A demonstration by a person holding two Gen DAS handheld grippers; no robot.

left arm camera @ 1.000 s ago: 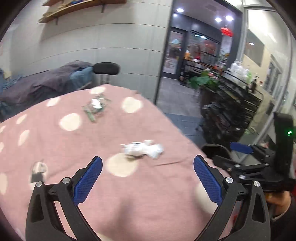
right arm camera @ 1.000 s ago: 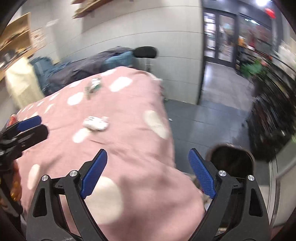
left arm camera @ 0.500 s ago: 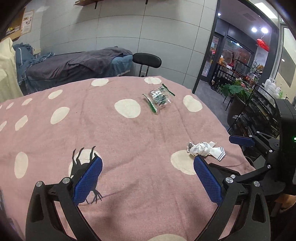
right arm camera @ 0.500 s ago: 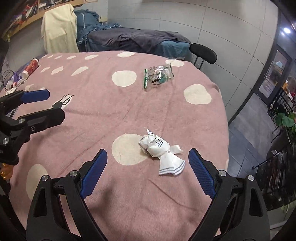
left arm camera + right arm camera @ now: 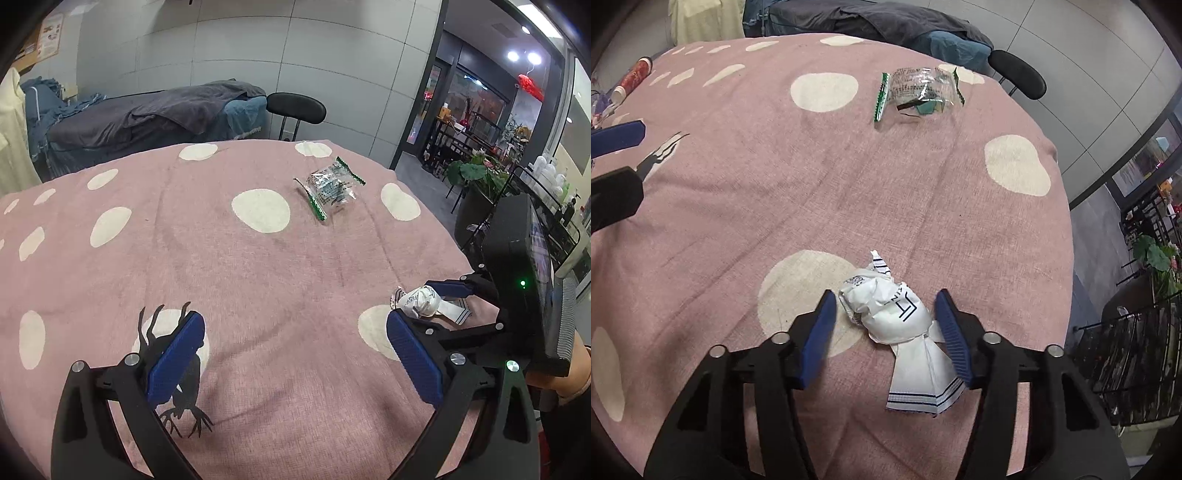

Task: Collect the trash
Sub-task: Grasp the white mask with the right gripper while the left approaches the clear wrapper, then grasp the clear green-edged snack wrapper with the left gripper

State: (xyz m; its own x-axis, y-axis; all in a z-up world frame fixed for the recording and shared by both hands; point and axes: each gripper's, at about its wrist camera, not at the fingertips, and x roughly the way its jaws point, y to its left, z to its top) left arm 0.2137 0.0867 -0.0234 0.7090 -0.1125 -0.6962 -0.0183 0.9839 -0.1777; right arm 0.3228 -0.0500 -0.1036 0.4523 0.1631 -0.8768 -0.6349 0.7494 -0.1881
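A crumpled white wrapper (image 5: 886,314) with blue stripes lies on the pink spotted tablecloth (image 5: 849,177) near its right edge. My right gripper (image 5: 885,295) points down over it, and its jaws are closing with the wrapper between them. A thin gap still shows beside the left pad (image 5: 820,332). In the left wrist view the same wrapper (image 5: 419,301) sits against one right finger (image 5: 448,288). A clear plastic wrapper (image 5: 918,92) with green edges lies farther back (image 5: 330,188). My left gripper (image 5: 293,321) hovers open over the cloth with nothing in it.
A red tube (image 5: 631,79) lies at the table's far left. A black chair (image 5: 295,107) and a bed with a dark blanket (image 5: 166,114) stand behind the table. To the right, the table edge (image 5: 1067,229) drops to the floor beside plants and black racks (image 5: 1152,254).
My right gripper came down over the white wrapper and its jaws narrowed around it. The left gripper swung across the table and now stays open beside it.
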